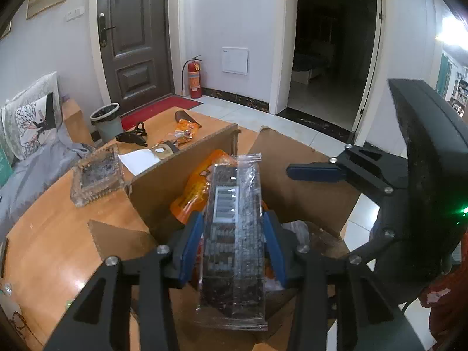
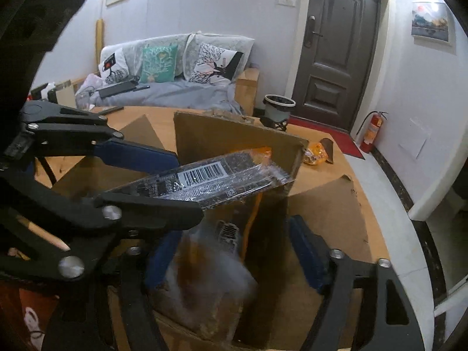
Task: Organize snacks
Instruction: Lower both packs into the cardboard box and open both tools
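Observation:
My left gripper (image 1: pixel 234 248) is shut on a clear-wrapped dark snack pack (image 1: pixel 234 234) with a barcode and holds it over the open cardboard box (image 1: pixel 181 161). The same pack shows in the right wrist view (image 2: pixel 204 181), pinched by the left gripper's fingers (image 2: pixel 140 152). An orange snack bag (image 1: pixel 196 190) lies inside the box. My right gripper (image 2: pixel 234 251) is open above the box, with a blurred orange and clear bag (image 2: pixel 204 278) between its blue pads, not gripped. It also shows in the left wrist view, where one blue pad (image 1: pixel 316 172) reaches over the box.
On the wooden table (image 1: pixel 52 234) stand a glass ashtray (image 1: pixel 96 172), white paper (image 1: pixel 140 161), a black clip (image 1: pixel 133 136) and another orange snack (image 1: pixel 185 130). A bin (image 1: pixel 106 121), a sofa (image 2: pixel 163 87) and a door (image 1: pixel 131 35) lie beyond.

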